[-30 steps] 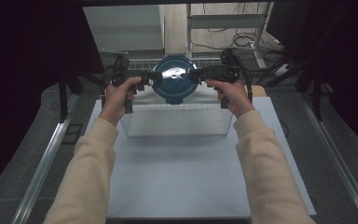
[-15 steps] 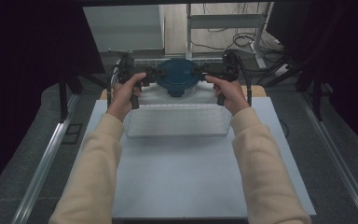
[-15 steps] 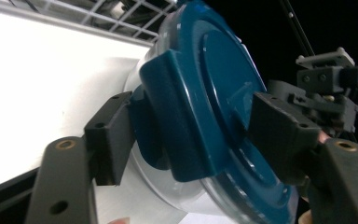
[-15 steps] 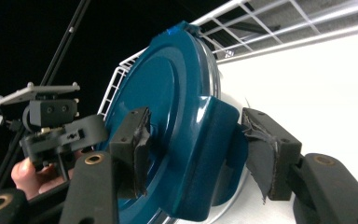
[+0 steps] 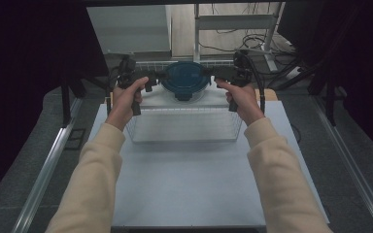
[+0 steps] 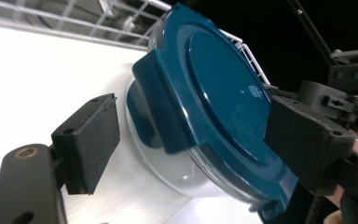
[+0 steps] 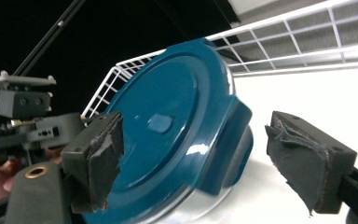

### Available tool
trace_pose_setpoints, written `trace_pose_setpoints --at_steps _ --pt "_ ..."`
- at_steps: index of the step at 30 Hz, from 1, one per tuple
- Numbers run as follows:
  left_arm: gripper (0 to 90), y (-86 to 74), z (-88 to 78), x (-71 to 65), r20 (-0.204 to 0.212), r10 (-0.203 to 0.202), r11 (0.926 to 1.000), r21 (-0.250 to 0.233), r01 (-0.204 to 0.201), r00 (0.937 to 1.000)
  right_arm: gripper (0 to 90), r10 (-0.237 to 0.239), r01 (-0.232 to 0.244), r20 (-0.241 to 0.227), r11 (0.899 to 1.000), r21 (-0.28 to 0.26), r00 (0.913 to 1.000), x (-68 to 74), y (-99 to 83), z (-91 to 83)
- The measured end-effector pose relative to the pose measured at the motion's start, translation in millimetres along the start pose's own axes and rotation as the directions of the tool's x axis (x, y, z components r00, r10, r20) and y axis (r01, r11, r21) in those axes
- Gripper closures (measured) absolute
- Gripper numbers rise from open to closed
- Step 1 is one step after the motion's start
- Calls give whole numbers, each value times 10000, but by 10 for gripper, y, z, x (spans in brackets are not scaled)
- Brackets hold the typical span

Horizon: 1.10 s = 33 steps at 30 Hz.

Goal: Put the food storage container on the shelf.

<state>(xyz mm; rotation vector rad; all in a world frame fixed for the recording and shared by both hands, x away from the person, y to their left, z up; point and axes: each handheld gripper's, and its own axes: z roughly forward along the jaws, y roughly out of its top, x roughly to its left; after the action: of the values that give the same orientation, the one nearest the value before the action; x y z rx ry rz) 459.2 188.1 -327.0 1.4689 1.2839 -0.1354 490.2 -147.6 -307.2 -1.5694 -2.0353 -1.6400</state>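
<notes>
Pale blue-grey counter (image 5: pixel 189 179) in a dark room. Dark grey floor (image 5: pixel 24 160) on both sides, with metal rails (image 5: pixel 48 165) running along the counter's edges. Black curtains (image 5: pixel 24 43) close in left and right. Behind the counter sit a light panel (image 5: pixel 131 31), a metal shelf frame (image 5: pixel 233 22) and tangled cables (image 5: pixel 257 41) on a lighter floor.

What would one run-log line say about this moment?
item: round clear container with dark blue clip lid | place: set in white wire basket | left tongs: just opened, off lid | right tongs: just opened, off lid
</notes>
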Motion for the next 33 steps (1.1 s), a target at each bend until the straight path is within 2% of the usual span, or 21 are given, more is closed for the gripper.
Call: trace_pose_setpoints --at_steps 4,6,8,11,17,19,22,25,26,27,28,29,31,32,33 --pt "192 -59 -148 -60 -459 536 9979 -325 -552 9975 174 -638 637 -21 9979 -119 9980 72 -56 -107" --pt "196 -106 -211 -85 -587 800 9961 -326 -820 9951 172 -1083 1082 -15 9936 -310 9941 127 -108 -163" --pt "198 -171 -264 -98 -747 1041 9938 -324 -1068 9918 165 -1554 1557 135 9873 -298 9878 169 -179 -206" --pt "207 -270 -328 -104 -695 1181 9921 -338 -1206 9906 168 -2238 2254 500 9738 -300 9734 200 -277 -258" --pt "213 -399 -424 -130 -927 1688 9847 -284 -1721 9813 178 -2913 2930 587 9558 -235 9548 185 -343 -351" --pt "213 -436 -461 -131 -1095 1870 9811 -287 -1912 9762 178 -3089 3105 697 9505 -136 9485 172 -367 -373" --pt "214 -521 -522 -134 -1030 2099 9765 -273 -2137 9723 178 -3264 3279 627 9446 -142 9431 144 -413 -421" --pt "213 -634 -582 -165 -1040 2484 9671 -306 -2527 9631 178 -3517 3529 399 9352 -292 9353 132 -487 -500" --pt "213 -716 -622 -192 -1089 2760 9593 -298 -2807 9550 178 -3625 3637 373 9310 -316 9312 132 -512 -524" --pt "213 -795 -661 -218 -1120 2972 9525 -336 -3025 9482 178 -3841 3855 396 9221 -348 9224 141 -577 -583" --pt "213 -848 -684 -232 -1108 3075 9489 -382 -3132 9451 178 -3964 3978 390 9166 -406 9173 154 -647 -638" --pt "214 -885 -698 -240 -1092 3124 9471 -415 -3183 9436 178 -4007 4021 382 9146 -433 9154 161 -693 -675" --pt "214 -1070 -748 -262 -1124 3373 9388 -338 -3428 9347 178 -4105 4117 318 9097 -544 9113 167 -817 -757" --pt "214 -1185 -773 -271 -1085 3460 9364 -229 -3503 9319 178 -4040 4041 137 9129 -579 9146 168 -901 -809" --pt "212 -1257 -793 -274 -1050 3528 9343 -141 -3561 9298 178 -3903 3878 -275 9192 -681 9203 161 -1015 -872"
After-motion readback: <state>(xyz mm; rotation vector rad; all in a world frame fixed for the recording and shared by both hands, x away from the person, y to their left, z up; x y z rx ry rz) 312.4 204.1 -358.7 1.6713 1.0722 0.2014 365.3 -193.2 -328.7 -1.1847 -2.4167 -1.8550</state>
